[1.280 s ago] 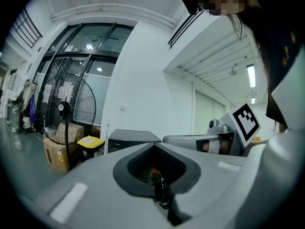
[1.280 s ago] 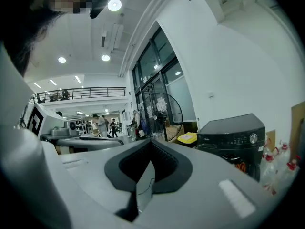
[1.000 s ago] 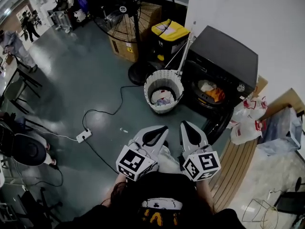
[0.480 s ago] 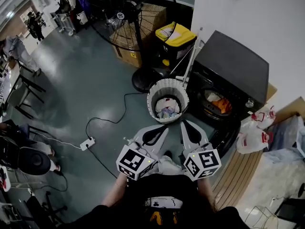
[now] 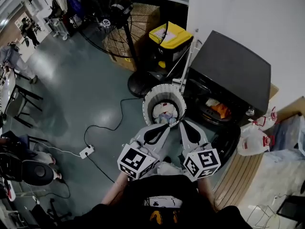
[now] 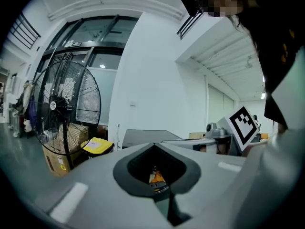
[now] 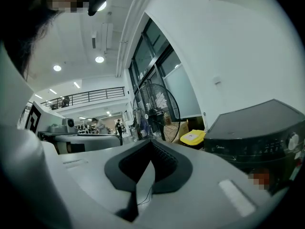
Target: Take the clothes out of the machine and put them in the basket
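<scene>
A black washing machine (image 5: 229, 75) stands at the right with its door (image 5: 228, 140) swung open. Orange and white clothes (image 5: 217, 109) lie in its drum. Left of it sits a white ribbed basket (image 5: 148, 95) holding a few pale clothes (image 5: 164, 113). My left gripper (image 5: 167, 126) and right gripper (image 5: 183, 123) are side by side, pointing forward, tips over the basket's near rim. Both are shut and hold nothing. The left gripper (image 6: 153, 144) view shows orange cloth through the gap behind the tips. In its own view, the right gripper (image 7: 151, 142) sits left of the machine (image 7: 257, 132).
A large floor fan (image 5: 114, 18) and a yellow-lidded bin (image 5: 169, 35) stand behind the basket, beside a cardboard box (image 5: 145, 15). A power strip (image 5: 86, 151) and its cable lie on the floor at the left. White plastic bags (image 5: 255, 137) sit right of the machine.
Both grippers have travelled forward together, still shut. The basket and machine are closer, and the tips now reach the basket's near rim.
</scene>
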`<state>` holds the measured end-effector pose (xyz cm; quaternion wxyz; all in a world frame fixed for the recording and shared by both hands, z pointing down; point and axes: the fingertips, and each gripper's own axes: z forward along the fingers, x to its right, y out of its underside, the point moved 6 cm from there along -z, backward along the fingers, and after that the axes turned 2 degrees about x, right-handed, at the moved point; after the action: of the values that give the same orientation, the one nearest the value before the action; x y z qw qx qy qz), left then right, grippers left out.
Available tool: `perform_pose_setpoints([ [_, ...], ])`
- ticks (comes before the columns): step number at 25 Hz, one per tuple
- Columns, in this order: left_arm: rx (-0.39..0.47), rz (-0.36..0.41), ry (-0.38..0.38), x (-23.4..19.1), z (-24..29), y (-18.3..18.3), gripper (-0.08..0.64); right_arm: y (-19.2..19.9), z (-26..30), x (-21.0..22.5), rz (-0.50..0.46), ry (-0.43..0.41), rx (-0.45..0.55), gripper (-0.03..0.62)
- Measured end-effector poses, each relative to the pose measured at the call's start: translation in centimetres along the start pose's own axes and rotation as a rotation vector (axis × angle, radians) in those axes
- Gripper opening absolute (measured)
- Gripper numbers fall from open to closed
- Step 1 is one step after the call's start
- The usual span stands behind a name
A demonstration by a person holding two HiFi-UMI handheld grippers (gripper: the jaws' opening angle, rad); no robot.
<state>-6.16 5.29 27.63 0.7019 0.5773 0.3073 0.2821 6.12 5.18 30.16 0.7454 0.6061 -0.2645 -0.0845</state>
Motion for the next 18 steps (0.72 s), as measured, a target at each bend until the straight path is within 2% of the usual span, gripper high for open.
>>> perform_pose_setpoints([
  [8,-0.027,-0.015,0.015,-0.8,2.7,0.4,0.000,0.2,1.3,2.2,0.024,0.014,-0.011,0.014],
  [18,-0.056,-0.010,0.071,-0.4,5.0,0.3,0.000,0.1,0.2,4.3,0.047,0.085,0.018,0.014],
])
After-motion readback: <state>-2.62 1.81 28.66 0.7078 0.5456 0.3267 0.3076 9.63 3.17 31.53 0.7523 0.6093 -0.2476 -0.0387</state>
